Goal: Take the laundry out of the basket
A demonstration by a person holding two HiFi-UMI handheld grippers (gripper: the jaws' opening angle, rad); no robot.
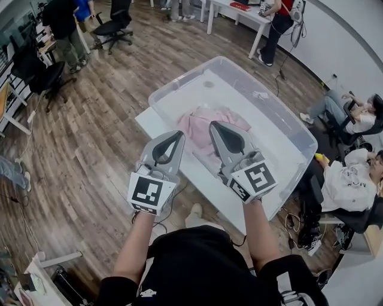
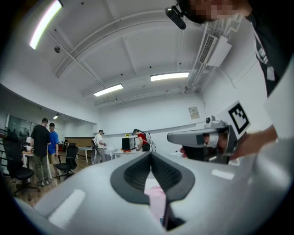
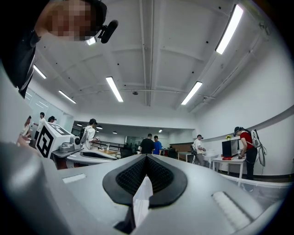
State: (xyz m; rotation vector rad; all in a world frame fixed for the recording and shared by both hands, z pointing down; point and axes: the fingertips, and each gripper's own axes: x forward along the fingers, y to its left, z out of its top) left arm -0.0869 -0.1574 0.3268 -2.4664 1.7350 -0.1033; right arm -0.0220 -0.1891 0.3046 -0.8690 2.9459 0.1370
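A clear plastic basket [image 1: 297, 135] stands on a white table [image 1: 200, 177]. Pink laundry [image 1: 200, 124] lies bunched in the basket's near half. My left gripper [image 1: 179, 134] and right gripper [image 1: 213, 124] are held side by side above the basket's near edge, tips pointing away from me over the laundry. Both are shut with nothing between the pads. In the left gripper view the jaws meet at the tip [image 2: 150, 153], with pink showing through the gap behind, and the right gripper [image 2: 202, 137] is alongside. The right gripper view shows its tip [image 3: 146, 157] closed too.
Wooden floor surrounds the table. Office chairs [image 1: 114, 27] and standing people [image 1: 66, 27] are at the far left. Seated people [image 1: 353, 173] are close on the right of the basket. Another white table [image 1: 245, 15] with a person stands at the back.
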